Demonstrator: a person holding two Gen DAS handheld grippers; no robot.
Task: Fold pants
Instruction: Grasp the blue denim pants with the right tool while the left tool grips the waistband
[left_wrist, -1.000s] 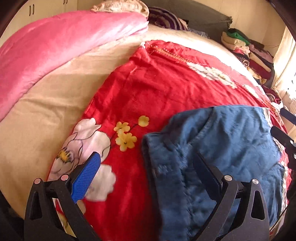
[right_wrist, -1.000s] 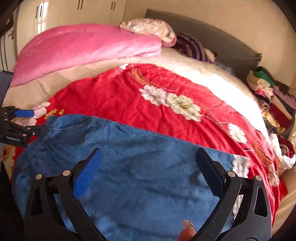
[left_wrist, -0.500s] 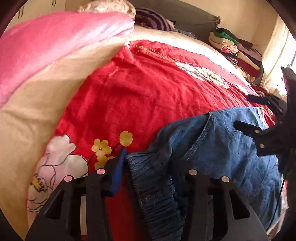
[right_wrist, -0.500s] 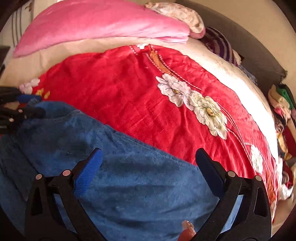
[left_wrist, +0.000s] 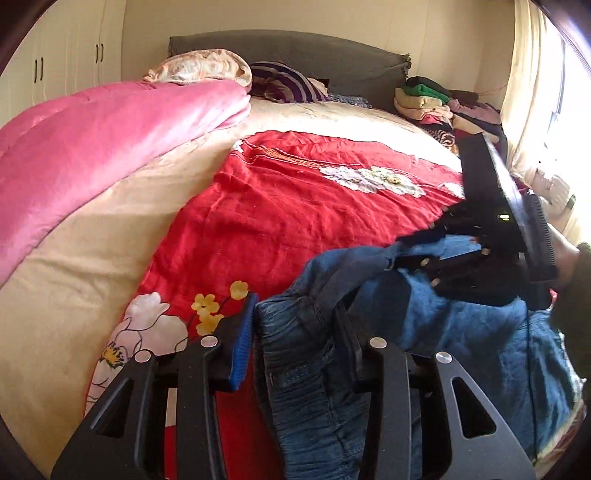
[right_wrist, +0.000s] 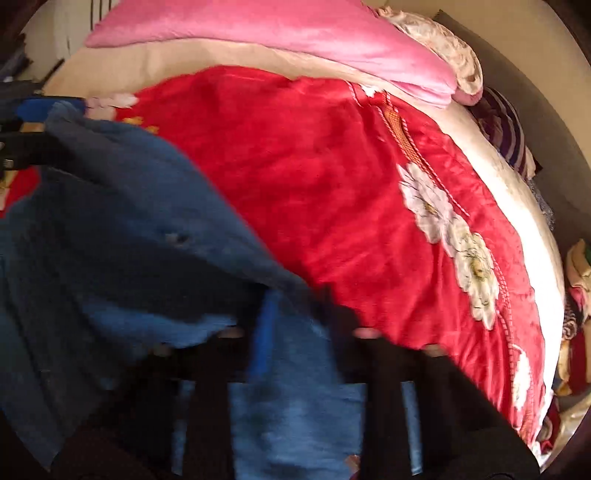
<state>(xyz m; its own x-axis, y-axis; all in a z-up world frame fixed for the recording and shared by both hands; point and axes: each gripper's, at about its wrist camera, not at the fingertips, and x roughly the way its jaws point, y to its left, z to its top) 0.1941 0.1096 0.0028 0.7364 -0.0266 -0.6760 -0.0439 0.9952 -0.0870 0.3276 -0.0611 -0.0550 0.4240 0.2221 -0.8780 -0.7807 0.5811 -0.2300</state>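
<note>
Blue denim pants (left_wrist: 461, 332) lie bunched at the near right of a red flowered blanket (left_wrist: 295, 206). My left gripper (left_wrist: 295, 339) is shut on the gathered elastic waistband, which is raised off the blanket. In the same view my right gripper (left_wrist: 410, 251) comes in from the right and pinches a raised denim edge, with a hand behind it. The right wrist view is blurred. There my right gripper (right_wrist: 297, 325) has its jaws closing, with a fold of the pants (right_wrist: 110, 240) between the pads. The left gripper (right_wrist: 33, 125) shows at the far left edge.
A pink quilt (left_wrist: 92, 147) lies along the left of the bed over a beige cover (left_wrist: 74, 277). Pillows and a grey headboard (left_wrist: 314, 55) are at the back. A pile of folded clothes (left_wrist: 436, 103) sits at the back right beside a curtain (left_wrist: 528, 92).
Both grippers went from wide open to closed on the denim. The left one took the waistband and raised it. The right one dropped onto the pants and rolled.
</note>
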